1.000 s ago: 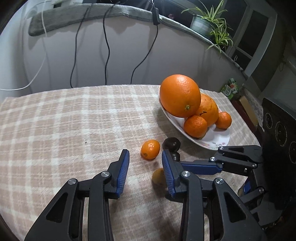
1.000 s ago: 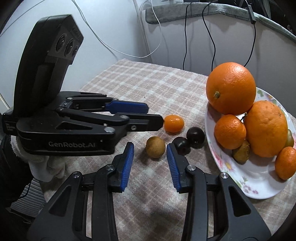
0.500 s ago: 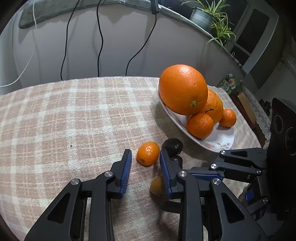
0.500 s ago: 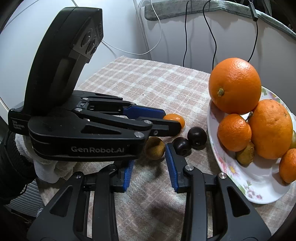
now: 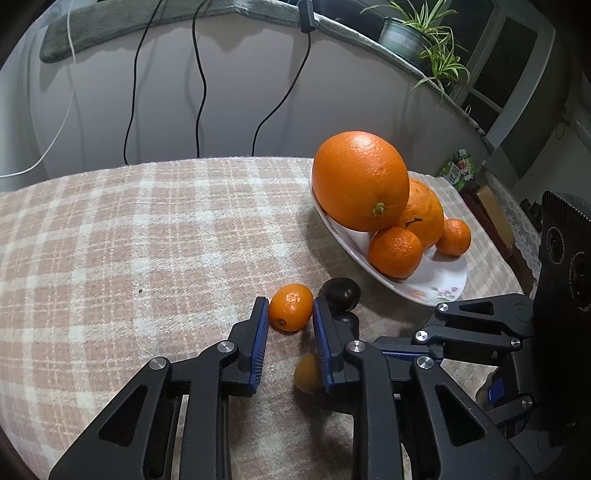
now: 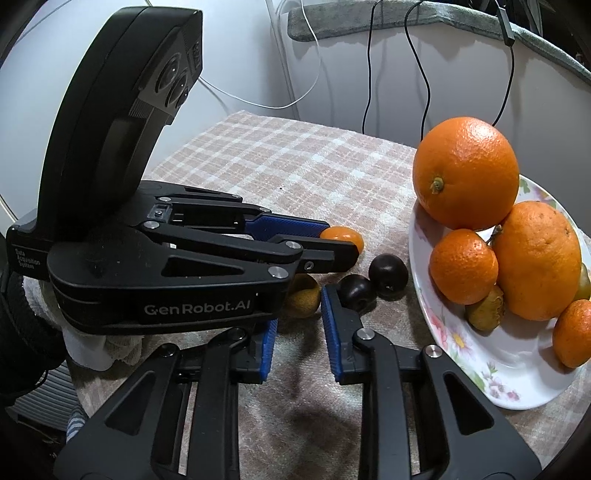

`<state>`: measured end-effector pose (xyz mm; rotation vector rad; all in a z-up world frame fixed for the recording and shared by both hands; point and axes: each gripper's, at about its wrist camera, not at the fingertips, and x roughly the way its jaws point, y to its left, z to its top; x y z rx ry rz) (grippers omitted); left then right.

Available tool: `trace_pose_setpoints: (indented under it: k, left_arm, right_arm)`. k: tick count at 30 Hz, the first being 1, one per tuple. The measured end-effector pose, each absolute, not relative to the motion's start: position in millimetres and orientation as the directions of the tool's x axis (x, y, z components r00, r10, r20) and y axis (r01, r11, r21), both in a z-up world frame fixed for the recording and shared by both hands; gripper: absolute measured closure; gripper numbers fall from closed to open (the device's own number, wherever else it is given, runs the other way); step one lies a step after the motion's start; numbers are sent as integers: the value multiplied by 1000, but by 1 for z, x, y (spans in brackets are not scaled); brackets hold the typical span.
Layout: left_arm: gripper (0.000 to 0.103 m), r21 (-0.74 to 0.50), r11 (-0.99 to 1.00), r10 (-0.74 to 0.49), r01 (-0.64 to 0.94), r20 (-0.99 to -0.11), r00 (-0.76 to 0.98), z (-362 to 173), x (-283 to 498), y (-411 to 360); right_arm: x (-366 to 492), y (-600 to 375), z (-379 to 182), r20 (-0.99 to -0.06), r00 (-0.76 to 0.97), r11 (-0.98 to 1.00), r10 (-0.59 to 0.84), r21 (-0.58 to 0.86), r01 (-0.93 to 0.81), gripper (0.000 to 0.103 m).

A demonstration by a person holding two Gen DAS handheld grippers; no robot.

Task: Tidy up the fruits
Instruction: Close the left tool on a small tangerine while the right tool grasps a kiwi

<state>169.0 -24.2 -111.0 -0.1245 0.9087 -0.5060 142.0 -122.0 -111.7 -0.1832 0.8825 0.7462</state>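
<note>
A small orange kumquat (image 5: 290, 307) lies on the plaid cloth with my left gripper (image 5: 289, 302) around it. Its jaws are closing, and both blue pads touch the fruit's sides. My right gripper (image 6: 301, 306) is closing on a yellow-brown fruit (image 6: 303, 295), which the left gripper's body partly hides. Two dark plums (image 6: 388, 271) (image 6: 357, 291) lie just right of the right gripper's finger. The white flowered plate (image 6: 480, 369) holds a big orange (image 6: 465, 171), a second orange (image 6: 535, 258), mandarins and small brownish fruits.
The plaid cloth (image 5: 129, 240) covers the table up to a pale wall with hanging cables (image 5: 201, 92). A potted plant (image 5: 406, 33) stands on the ledge above. The two grippers overlap closely near the loose fruits, left of the plate.
Both grippers' jaws have narrowed. My left gripper slid forward until the kumquat came between its pads. The right one's pads closed in around the yellow-brown fruit.
</note>
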Motion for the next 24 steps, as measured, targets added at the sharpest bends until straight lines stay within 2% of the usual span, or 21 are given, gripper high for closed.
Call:
trace_pose_setpoints:
  k: [24]
  left_arm:
    - [81, -324, 890, -455, 320, -675, 581, -82, 132, -8]
  right_arm:
    - [116, -174, -81, -703, 469, 757, 535, 152, -636, 79]
